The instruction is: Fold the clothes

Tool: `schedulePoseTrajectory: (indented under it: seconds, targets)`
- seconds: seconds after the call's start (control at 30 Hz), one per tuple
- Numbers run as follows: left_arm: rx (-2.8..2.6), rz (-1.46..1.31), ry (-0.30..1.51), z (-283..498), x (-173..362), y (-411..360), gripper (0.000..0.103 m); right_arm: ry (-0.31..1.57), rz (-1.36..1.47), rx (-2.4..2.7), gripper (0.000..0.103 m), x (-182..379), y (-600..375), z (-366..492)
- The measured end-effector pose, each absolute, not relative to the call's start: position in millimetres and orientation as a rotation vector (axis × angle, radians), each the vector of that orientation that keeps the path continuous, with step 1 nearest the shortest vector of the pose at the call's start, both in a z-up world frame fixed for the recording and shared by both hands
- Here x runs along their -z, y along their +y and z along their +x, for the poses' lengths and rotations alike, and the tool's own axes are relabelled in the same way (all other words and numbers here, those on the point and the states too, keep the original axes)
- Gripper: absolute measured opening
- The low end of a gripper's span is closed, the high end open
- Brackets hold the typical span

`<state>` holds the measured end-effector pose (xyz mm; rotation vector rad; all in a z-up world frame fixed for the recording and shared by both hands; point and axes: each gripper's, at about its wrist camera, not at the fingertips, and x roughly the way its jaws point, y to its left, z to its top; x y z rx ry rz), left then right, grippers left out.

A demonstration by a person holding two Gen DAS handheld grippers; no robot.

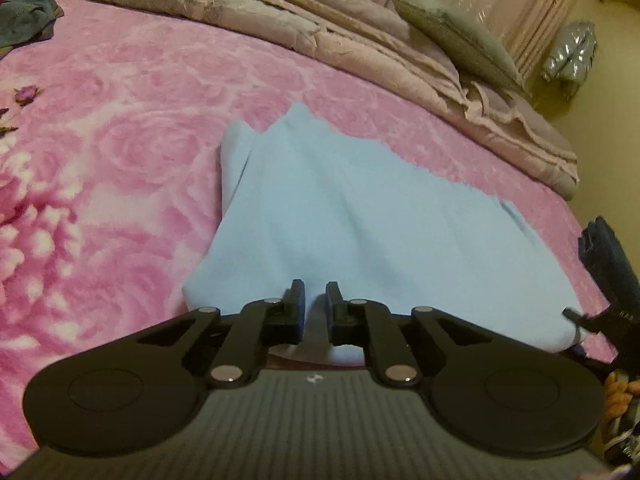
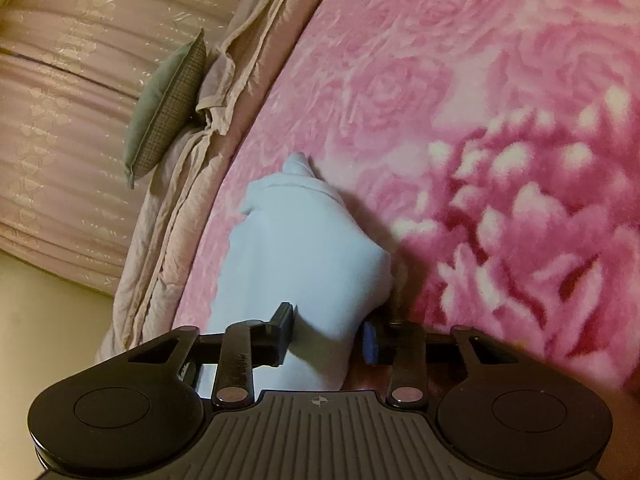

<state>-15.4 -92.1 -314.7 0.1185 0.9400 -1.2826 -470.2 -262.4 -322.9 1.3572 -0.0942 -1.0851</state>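
A light blue garment [image 1: 360, 216] lies partly folded on the pink rose-pattern blanket [image 1: 120, 140]. My left gripper [image 1: 316, 312] is at the garment's near edge, its jaws narrowly apart with blue cloth between them. My right gripper [image 2: 328, 334] is wider, with a thick fold of the same garment [image 2: 304, 248] between its fingers. The right gripper's black body also shows at the right edge of the left wrist view [image 1: 612, 280], at the garment's right corner.
A folded beige quilt [image 1: 380, 40] and a grey-green cushion [image 1: 460, 36] lie along the bed's far edge. A dark blue-grey garment [image 1: 24, 16] lies at the far left. A shiny silver bag [image 1: 572, 56] stands on the floor beyond. Beige curtains [image 2: 60, 100] hang behind the bed.
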Motion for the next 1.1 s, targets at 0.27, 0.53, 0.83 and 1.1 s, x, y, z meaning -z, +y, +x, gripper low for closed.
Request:
schedulePoseTrajectory:
  seconds: [0.27, 0.53, 0.83, 1.1]
  targets:
    - [1.246, -0.010, 0.982, 6.5, 304.4, -74.2, 0.010, 0.169, 1.184, 1.179, 0.013, 294.4, -272.5, -442.6]
    - [1.232, -0.135, 1.004, 26.5, 302.6, -51.2, 0.010, 0.538, 0.077, 1.085, 0.010, 233.5, -195.4, -282.2]
    - [1.190, -0.165, 1.049, 35.3, 308.3, -30.2, 0.010, 0.832, -0.345, 0.625, 0.019, 321.3, -111.2, -161.4]
    - [1.255, -0.224, 1.054, 33.1, 286.8, -38.8, 0.015, 0.726, -0.135, 0.546, 0.097, 270.0, -130.6, -205.7]
